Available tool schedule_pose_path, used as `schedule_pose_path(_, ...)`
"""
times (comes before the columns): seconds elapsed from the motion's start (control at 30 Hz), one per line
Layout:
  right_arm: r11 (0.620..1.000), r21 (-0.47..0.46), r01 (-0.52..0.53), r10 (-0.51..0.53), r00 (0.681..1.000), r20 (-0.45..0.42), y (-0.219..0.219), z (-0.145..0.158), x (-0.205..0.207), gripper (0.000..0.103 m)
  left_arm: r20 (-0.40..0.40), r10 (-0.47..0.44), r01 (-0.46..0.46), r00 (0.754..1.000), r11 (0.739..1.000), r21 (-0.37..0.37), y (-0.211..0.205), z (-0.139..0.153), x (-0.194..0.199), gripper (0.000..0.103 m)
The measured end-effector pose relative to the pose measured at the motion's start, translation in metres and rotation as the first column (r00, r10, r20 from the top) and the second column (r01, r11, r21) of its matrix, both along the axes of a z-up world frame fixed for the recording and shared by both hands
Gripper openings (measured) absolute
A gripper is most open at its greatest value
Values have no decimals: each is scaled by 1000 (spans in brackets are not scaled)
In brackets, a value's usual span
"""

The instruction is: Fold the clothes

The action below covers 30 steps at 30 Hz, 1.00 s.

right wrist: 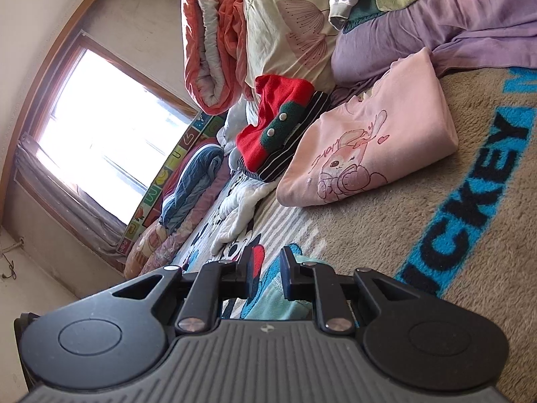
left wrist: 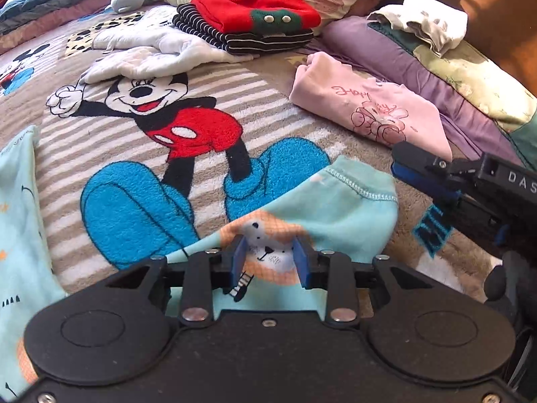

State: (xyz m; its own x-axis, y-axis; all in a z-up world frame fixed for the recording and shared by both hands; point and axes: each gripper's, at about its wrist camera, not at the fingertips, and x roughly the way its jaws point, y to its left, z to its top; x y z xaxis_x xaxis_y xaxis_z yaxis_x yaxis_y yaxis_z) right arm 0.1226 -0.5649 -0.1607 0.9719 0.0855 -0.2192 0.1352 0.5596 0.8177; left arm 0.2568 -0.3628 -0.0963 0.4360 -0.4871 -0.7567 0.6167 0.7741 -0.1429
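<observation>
A mint-green child's garment (left wrist: 345, 208) with a bear print lies across the Mickey Mouse blanket (left wrist: 110, 154), and part of it reaches the left edge of the left wrist view. My left gripper (left wrist: 271, 262) points down at the bear print. A raised fold of the garment fills the gap between its blue pads (left wrist: 239, 260). My right gripper (left wrist: 399, 164) hovers just right of the garment's stitched hem. In the right wrist view the right gripper (right wrist: 268, 275) is rolled sideways. Its jaws stand slightly apart with nothing between them, and a bit of the mint garment (right wrist: 278, 305) shows below.
A folded pink top (left wrist: 362, 110) (right wrist: 369, 141) lies at the right. Behind it sits a stack of red and striped clothes (left wrist: 255, 10) (right wrist: 278, 124). A white garment (left wrist: 144, 50) lies unfolded beside the stack. Pillows and quilts (right wrist: 285, 33) line the far side, near a window (right wrist: 100, 134).
</observation>
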Motion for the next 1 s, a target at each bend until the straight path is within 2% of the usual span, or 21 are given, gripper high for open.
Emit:
schedule_pose_path(0.1, 1000, 18, 16, -17, 1000, 6, -4, -2, -3, 20, 21, -21, 22, 1000, 999, -23, -1, 10, -9, 30)
schedule_pose_path(0.27, 998, 39, 44, -45, 999, 13, -9, -5, -7, 20, 48, -56, 54, 997, 997, 49, -37, -10, -7, 30)
schedule_pose_path(0.43, 993, 76, 85, -86, 996, 12, -16, -11, -12, 20, 51, -84, 83, 995, 996, 19, -59, -5, -8, 30)
schedule_pose_path(0.5, 991, 85, 100, -102, 995, 14, -18, -12, -14, 20, 74, -104, 100, 992, 994, 53, -70, -9, -12, 30)
schedule_pose_path(0.53, 991, 87, 106, -108, 994, 17, -18, -12, -15, 20, 79, -103, 99, 992, 994, 46, -72, -8, -12, 30)
schedule_pose_path(0.63, 985, 100, 140, -143, 989, 27, -22, -14, -19, 20, 45, -81, 83, 996, 995, -50, -72, -9, -4, 30)
schedule_pose_path(0.67, 983, 113, 147, -152, 988, 33, -24, -15, -20, 20, 25, -73, 74, 997, 996, -47, -75, -15, 0, 30)
schedule_pose_path(0.73, 978, 135, 156, -162, 986, 36, -27, -18, -22, 20, 42, -85, 88, 995, 995, -49, -75, -8, -3, 30)
schedule_pose_path(0.87, 982, 125, 142, -150, 987, 61, -26, -15, -22, 20, 116, -6, 24, 993, 987, -157, -20, 22, -15, 30)
schedule_pose_path(0.93, 990, 91, 107, -114, 990, 81, -19, -9, -17, 20, 92, 104, -82, 990, 972, -222, 27, 25, -13, 30)
schedule_pose_path(1.0, 997, 57, 49, -55, 994, 98, -9, -2, -9, 20, 44, 220, -200, 975, 941, -273, 76, 23, -8, 30)
